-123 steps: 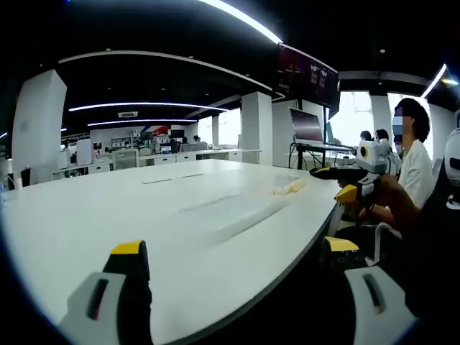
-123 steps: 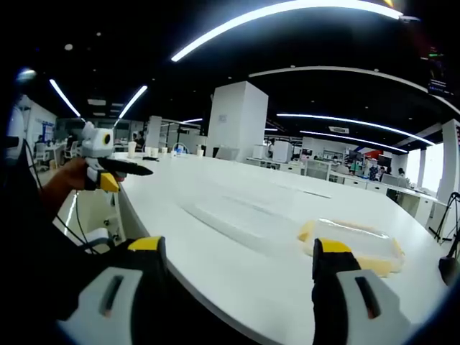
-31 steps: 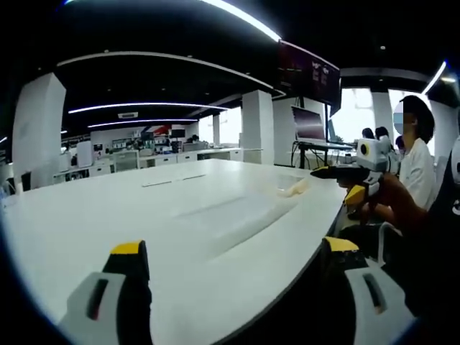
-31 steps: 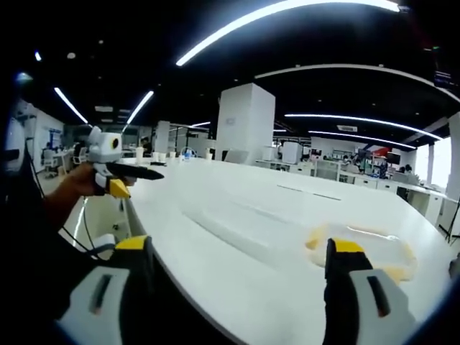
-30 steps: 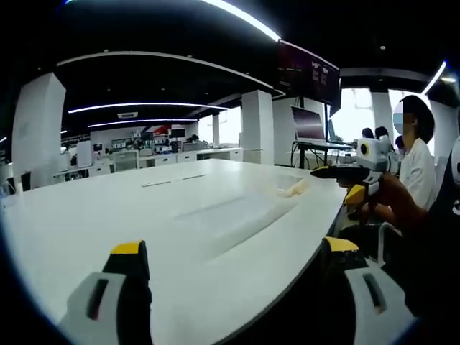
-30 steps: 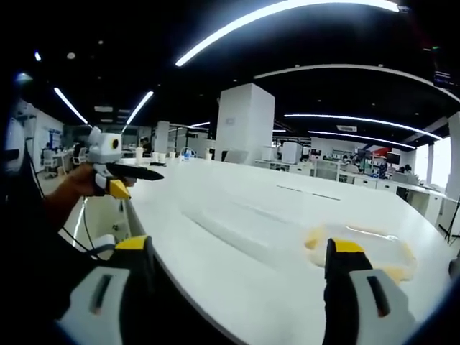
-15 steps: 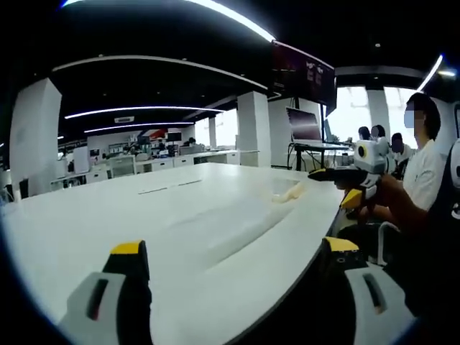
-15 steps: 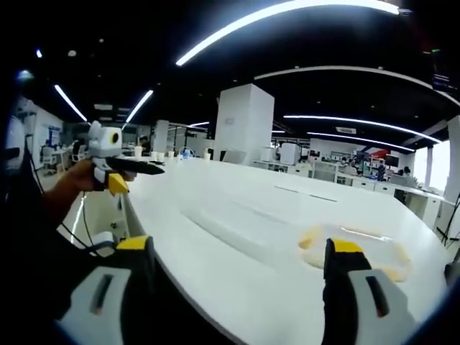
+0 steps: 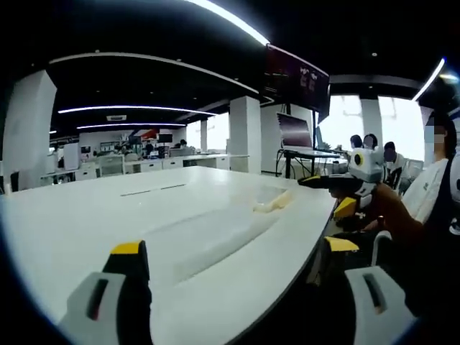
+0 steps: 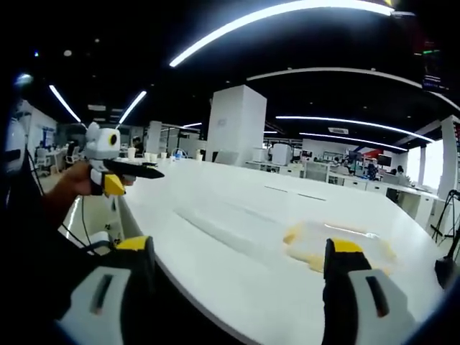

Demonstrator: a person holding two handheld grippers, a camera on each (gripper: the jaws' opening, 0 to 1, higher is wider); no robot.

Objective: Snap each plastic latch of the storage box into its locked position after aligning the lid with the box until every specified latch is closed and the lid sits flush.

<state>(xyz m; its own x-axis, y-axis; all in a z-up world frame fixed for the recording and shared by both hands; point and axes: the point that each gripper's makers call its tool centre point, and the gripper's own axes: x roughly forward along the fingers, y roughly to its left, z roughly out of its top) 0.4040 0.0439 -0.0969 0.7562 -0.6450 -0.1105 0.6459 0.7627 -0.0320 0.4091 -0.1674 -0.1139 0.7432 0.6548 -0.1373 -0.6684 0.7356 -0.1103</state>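
Large white curved table (image 9: 108,215) (image 10: 237,237): glossy top, in an open office.

Clear plastic storage box with pale yellow latches (image 10: 338,244) (image 9: 277,201): lies flat on the table, towards its far right in the right gripper view; in the left gripper view a low pale shape near the table's edge, too faint to tell whether the lid is flush or the latches are shut.

Left gripper (image 9: 233,248) (image 10: 140,171): yellow-tipped jaws spread wide, nothing between them, held at the near table edge, well apart from the box.

Right gripper (image 10: 241,248) (image 9: 316,182): jaws likewise parted and empty, above the table edge; a hand (image 9: 388,205) holds it.
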